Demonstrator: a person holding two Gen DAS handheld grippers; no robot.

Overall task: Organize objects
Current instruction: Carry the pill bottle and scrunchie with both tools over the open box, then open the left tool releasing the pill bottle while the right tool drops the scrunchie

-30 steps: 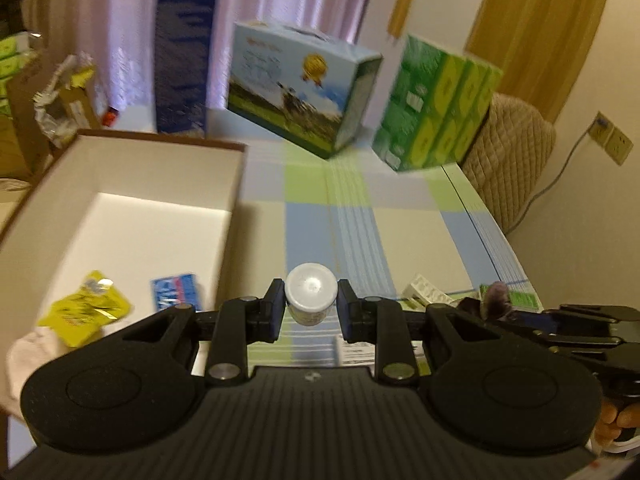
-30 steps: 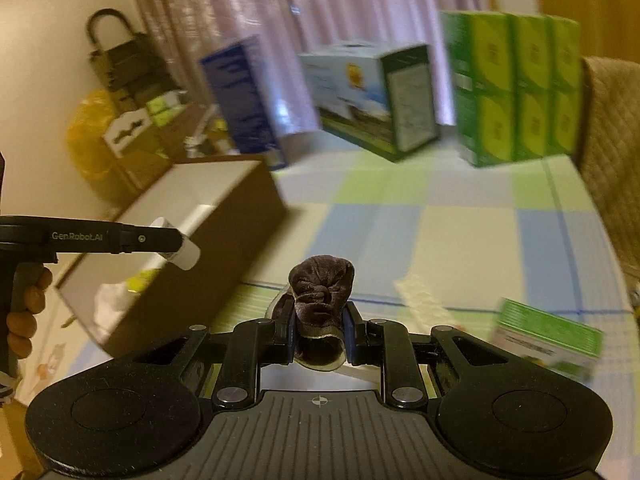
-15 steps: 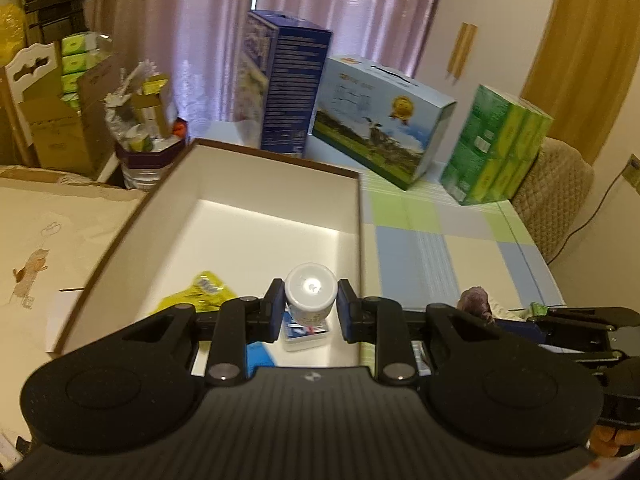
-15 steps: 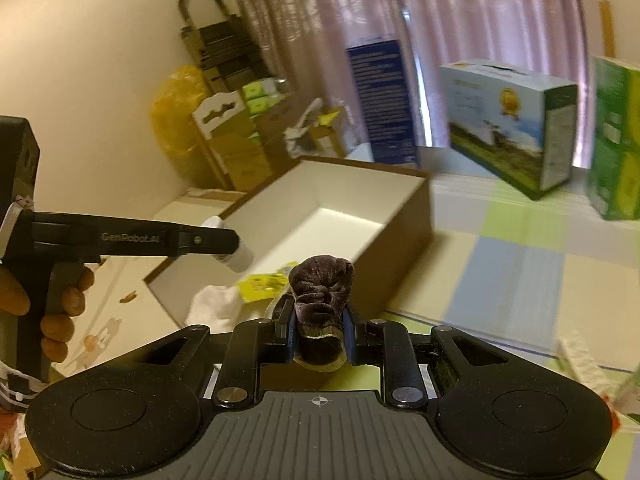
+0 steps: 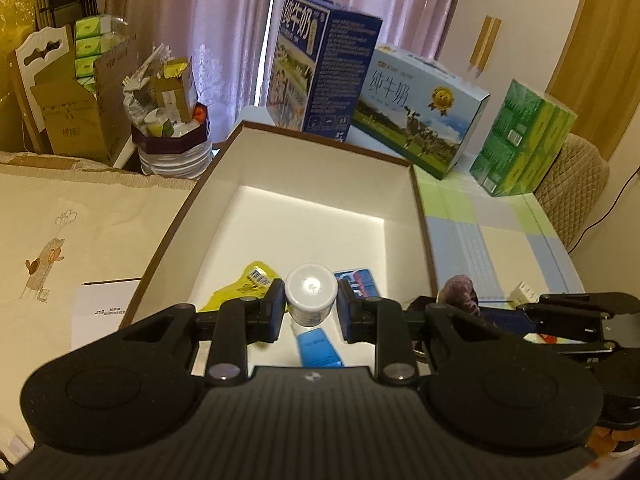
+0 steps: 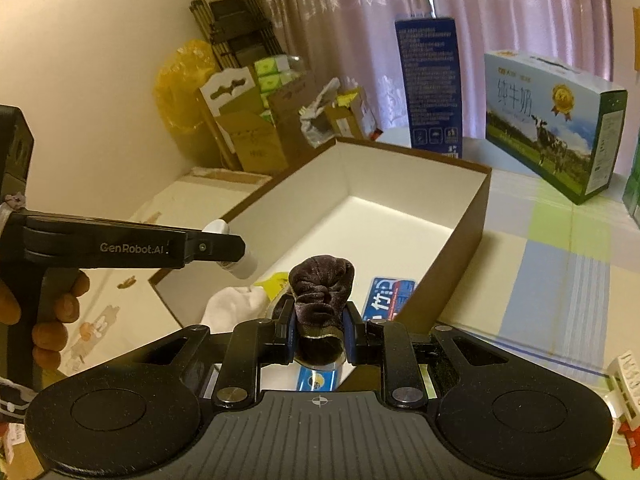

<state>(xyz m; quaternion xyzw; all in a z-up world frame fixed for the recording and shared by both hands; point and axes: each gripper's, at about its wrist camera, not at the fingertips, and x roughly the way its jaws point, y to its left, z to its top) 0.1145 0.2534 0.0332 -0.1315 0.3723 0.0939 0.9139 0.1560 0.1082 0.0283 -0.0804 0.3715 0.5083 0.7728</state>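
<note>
Left tool [image 5: 311, 307] is clamping the white-capped bottle [image 5: 310, 295] above the near end of the open box [image 5: 420, 216], cap facing back at the camera, long axis running along the fingers and tilting down. Right tool [image 6: 319, 338] is gripping the dark velvet pouch [image 6: 321, 286] over the box's near right corner. Risk, my read: the bottle is landing on the yellow packet [image 5: 248, 285] or blue tube [image 5: 318, 346] and rolling, and the tools are sitting close enough to clash.

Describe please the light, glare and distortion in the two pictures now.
Left wrist view: warm dim light; a bright glare spot on the white bottle cap in the left gripper; the box rim bends from fisheye. Right wrist view: sharp centre on the dark velvet pouch in the right gripper; the box floor glows white; edges curve, corners black.
</note>
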